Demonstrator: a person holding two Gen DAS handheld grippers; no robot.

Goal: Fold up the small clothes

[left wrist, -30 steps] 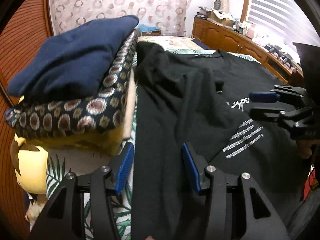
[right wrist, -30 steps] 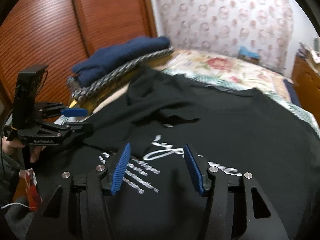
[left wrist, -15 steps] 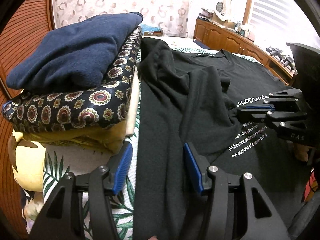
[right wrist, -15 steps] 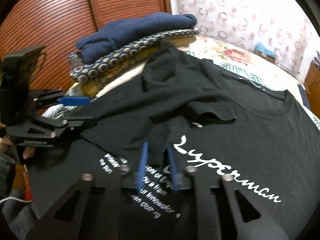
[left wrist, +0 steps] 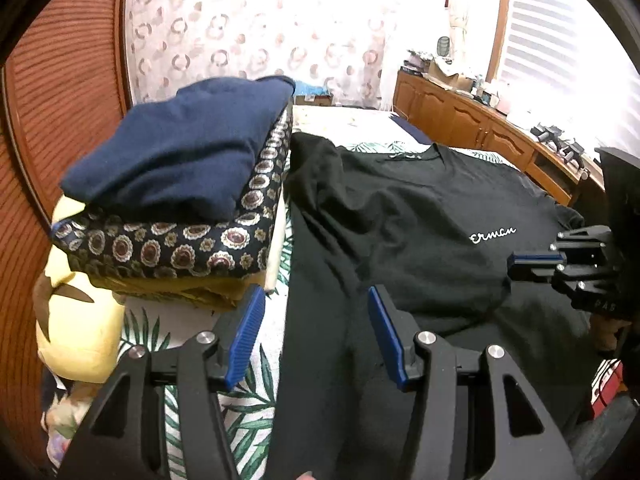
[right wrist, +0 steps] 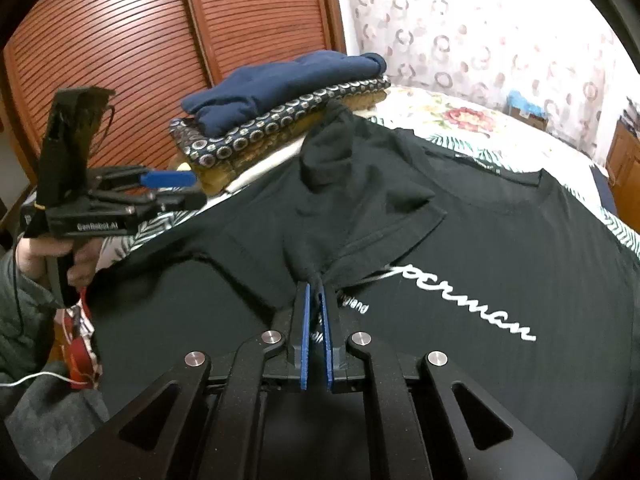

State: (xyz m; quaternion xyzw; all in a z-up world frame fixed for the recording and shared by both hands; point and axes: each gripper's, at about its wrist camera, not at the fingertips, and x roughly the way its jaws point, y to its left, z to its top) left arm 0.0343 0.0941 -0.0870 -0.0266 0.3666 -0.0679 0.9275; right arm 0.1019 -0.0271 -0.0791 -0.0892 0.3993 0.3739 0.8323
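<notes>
Pinching black T-shirt (right wrist: 460, 264) side fold, right gripper (right wrist: 315, 312) clenched to drag it inward; left gripper (left wrist: 316, 332) released, hovering at hem.

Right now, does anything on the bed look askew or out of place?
Yes: the black T-shirt's folded-in side is bunched and crooked, covering part of its white lettering, where the right gripper pinches it.

A home bedroom, it seems: a bed (left wrist: 192, 360) with leaf-print sheet, slatted wardrobe doors (right wrist: 120, 40), wooden dresser (left wrist: 460, 120), patterned curtain (left wrist: 248, 32).
</notes>
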